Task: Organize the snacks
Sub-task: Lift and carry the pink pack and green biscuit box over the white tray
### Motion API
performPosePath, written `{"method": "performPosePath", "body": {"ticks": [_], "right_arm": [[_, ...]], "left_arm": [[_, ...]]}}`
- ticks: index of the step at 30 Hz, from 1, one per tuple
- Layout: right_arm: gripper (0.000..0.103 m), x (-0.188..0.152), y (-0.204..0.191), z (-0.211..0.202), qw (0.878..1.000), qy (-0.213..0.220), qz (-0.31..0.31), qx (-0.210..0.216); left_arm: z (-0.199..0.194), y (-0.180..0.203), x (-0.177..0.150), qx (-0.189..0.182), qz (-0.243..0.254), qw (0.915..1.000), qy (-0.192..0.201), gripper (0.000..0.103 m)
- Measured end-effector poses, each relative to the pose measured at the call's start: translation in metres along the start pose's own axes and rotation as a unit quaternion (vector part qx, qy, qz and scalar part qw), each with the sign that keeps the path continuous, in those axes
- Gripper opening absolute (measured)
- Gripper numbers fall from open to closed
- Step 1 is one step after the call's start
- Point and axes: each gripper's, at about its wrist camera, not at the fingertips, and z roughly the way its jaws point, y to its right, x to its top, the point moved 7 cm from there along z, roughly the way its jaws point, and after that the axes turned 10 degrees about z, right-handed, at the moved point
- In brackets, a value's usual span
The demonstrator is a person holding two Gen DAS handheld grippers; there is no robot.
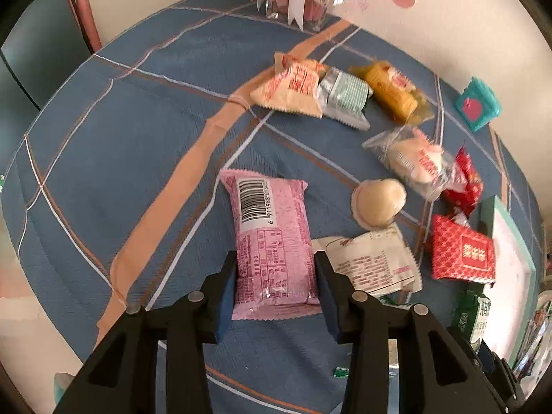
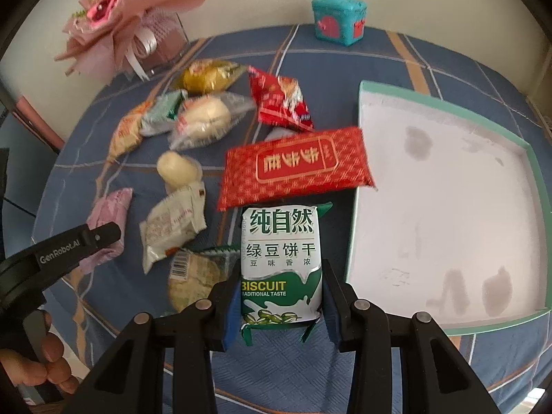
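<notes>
My left gripper (image 1: 276,276) is shut on a pink snack packet (image 1: 272,227), barcode side up, its blue pads pressing on the packet's long sides just above the blue checked tablecloth. In the right wrist view the same pink packet (image 2: 107,214) shows at the left, behind the left gripper's black arm. My right gripper (image 2: 281,296) is shut on a green and white biscuit packet (image 2: 281,258), held upright with its label towards the camera. A white tray with a teal rim (image 2: 355,207) lies just right of that packet, nothing in it.
Loose snacks lie between the grippers: a red packet (image 2: 296,165), a white packet (image 2: 172,227), a pale round bun (image 2: 177,169), a round biscuit pack (image 2: 196,276), and several more behind. A teal box (image 2: 338,20) and a pink bouquet (image 2: 114,24) stand at the far edge. A hand (image 2: 45,362) holds the left gripper.
</notes>
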Motion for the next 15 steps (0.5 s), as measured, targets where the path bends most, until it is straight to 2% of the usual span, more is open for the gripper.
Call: {"method": "performPosePath", "body": {"ticks": [8, 10, 15], "right_arm": [[0.042, 0.008, -0.004, -0.012, 1.000, 0.025, 0.006, 0.011], [0.042, 0.009, -0.002, -0.012, 1.000, 0.028, 0.009, 0.008], [0.042, 0.012, 0.012, -0.012, 0.999, 0.027, 0.023, 0.000]], "left_arm": [[-0.025, 0.001, 0.011, 0.002, -0.001, 0.9990, 0.044, 0.044], [-0.030, 0.005, 0.011, 0.001, 0.005, 0.9986, 0.052, 0.024], [-0.029, 0.016, 0.017, -0.005, 0.010, 0.9982, 0.059, 0.024]]}}
